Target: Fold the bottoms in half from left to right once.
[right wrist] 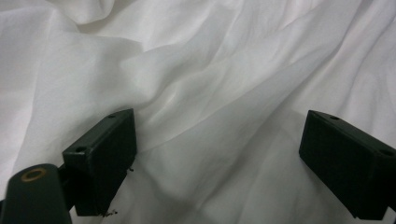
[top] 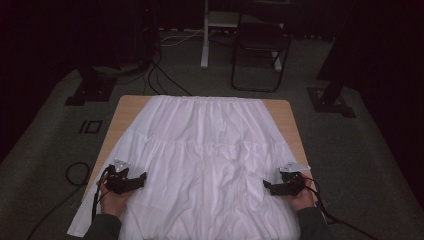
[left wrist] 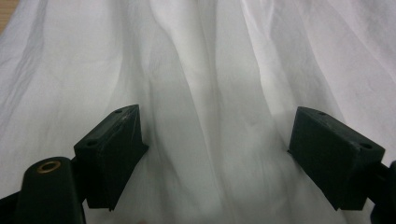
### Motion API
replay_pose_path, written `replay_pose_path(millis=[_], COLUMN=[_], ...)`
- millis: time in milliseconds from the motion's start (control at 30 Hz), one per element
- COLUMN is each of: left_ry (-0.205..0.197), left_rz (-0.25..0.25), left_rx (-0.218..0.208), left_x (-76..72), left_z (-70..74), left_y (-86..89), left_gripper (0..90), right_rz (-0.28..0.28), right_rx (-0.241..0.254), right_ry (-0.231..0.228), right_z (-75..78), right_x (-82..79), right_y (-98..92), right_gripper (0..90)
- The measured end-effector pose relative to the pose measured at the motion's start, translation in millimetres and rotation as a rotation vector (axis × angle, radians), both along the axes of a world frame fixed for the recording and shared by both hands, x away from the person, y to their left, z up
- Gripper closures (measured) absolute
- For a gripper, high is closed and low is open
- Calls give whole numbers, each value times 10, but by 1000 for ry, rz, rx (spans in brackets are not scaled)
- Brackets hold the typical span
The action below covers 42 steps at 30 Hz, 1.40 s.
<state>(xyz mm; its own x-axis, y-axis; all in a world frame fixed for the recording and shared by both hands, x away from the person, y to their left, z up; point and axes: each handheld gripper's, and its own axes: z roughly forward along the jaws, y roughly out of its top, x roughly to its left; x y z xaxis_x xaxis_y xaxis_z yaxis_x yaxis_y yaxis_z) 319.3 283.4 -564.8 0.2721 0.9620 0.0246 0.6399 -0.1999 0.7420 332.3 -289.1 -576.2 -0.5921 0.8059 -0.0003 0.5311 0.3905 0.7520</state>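
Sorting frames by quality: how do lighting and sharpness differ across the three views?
High view: dim and soft, room nearly black, white garment the one bright area. Left gripper view: cloth evenly lit, soft fold shadows, left tool dark. Right gripper view: similar, right tool nearly featureless black.

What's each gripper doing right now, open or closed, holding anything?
Left gripper: open, jaws wide apart over the white skirt, gripping nothing.
Right gripper: open, jaws wide apart over the same skirt, gripping nothing.

Dim room with dark, vignetted surroundings; the white cloth (top: 205, 150) is the brightest area. Both gripper views are soft, with shadowed folds and no glare.
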Motion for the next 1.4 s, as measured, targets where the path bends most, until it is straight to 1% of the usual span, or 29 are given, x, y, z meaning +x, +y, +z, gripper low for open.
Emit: replay_pose_path(millis=[100,133,167,200,233,300,333,400,467,500,533,567,667,700,733,800,867,933,1033,1067,1100,1133,1167,1200,1267,1333,1400], left_ry=[1,-1,-1,-7,-14,-44,-54,-75,-90,-88,-90,-90,-67,-67,-46,-17,7,26,28,26,30,33,33,38,50,57,61], left_rz=[0,-3,-3,-14,-18,-17,-12,3,27,43,63,88,157,157,188,215,235,230,220,216,201,178,178,141,109,94,73], left_rx=[-1,-4,-4,-11,-20,-32,-30,-45,-30,-26,-20,-22,-67,-67,-83,-83,-66,-54,-30,-15,-8,-13,-13,2,6,6,8], left_x=[-3,-6,-6,-21,-31,-70,-89,-129,-169,-185,-200,-211,-223,-223,-215,-197,-176,-156,-148,-145,-144,-144,-144,-143,-135,-132,-143], left_z=[5,13,13,46,68,138,184,273,347,368,380,379,320,320,248,169,97,42,38,33,33,37,37,38,50,72,94], left_y=[-2,-3,-3,8,13,27,48,118,224,289,362,442,689,689,815,902,949,963,920,890,857,819,819,731,628,561,508], left_gripper=[180,209,258,333,354,354,350,322,290,280,271,256,230,225,219,204,194,194,193,193,192,192,192,192,196,253,385], right_rz=[0,0,0,0,0,0,0,-1,-1,-1,-1,0,0,-1,0,0,0,-1,0,-1,0,0,0,0,0,0,-1], right_rx=[0,0,0,1,1,1,1,2,2,2,2,2,2,2,2,2,2,2,2,2,2,2,2,2,2,2,2], right_ry=[0,0,0,0,0,0,0,1,1,1,1,1,1,1,1,1,1,1,1,1,1,1,1,1,1,1,1], right_z=[0,0,0,0,0,0,0,0,0,0,0,0,0,0,0,0,0,0,0,0,0,0,0,0,0,0,0], right_x=[0,0,0,1,1,1,1,1,1,1,0,1,0,0,0,0,0,0,0,0,0,0,0,0,0,0,0], right_y=[0,0,0,-1,-1,-1,-1,-2,-2,-2,-2,-2,-2,-2,-2,-2,-2,-2,-2,-2,-2,-2,-2,-2,-2,-2,-2], right_gripper=[104,104,104,104,104,105,105,105,105,105,105,105,105,105,105,105,105,105,105,105,105,105,105,105,105,105,105])
